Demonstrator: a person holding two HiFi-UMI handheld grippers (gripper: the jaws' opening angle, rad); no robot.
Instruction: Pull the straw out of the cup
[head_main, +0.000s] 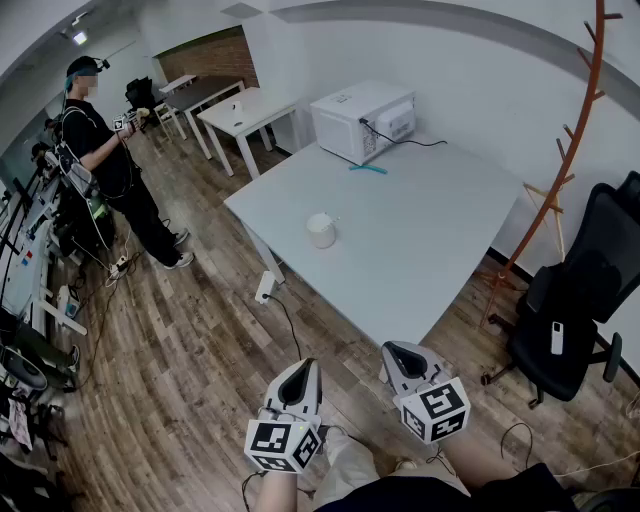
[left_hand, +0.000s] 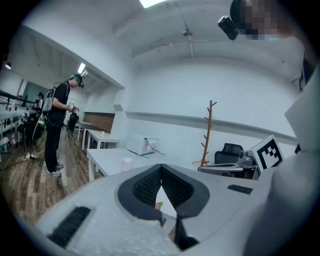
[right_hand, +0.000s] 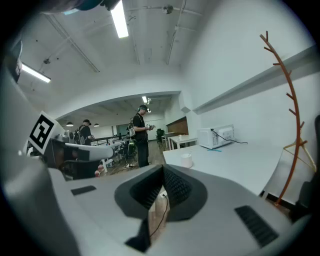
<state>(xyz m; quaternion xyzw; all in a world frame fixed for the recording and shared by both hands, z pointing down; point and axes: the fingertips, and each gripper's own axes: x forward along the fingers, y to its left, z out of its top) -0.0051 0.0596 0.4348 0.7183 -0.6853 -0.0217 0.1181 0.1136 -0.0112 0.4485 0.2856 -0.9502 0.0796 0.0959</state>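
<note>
Jaws of left tool and right tool meet, closed on nothing.

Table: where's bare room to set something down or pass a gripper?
Bare: the whole near half of the table, from the cup to the near corner and right edge. Also the strip between cup and teal stick. Crowded: the far corner, with microwave, its cable and the stick.
</note>
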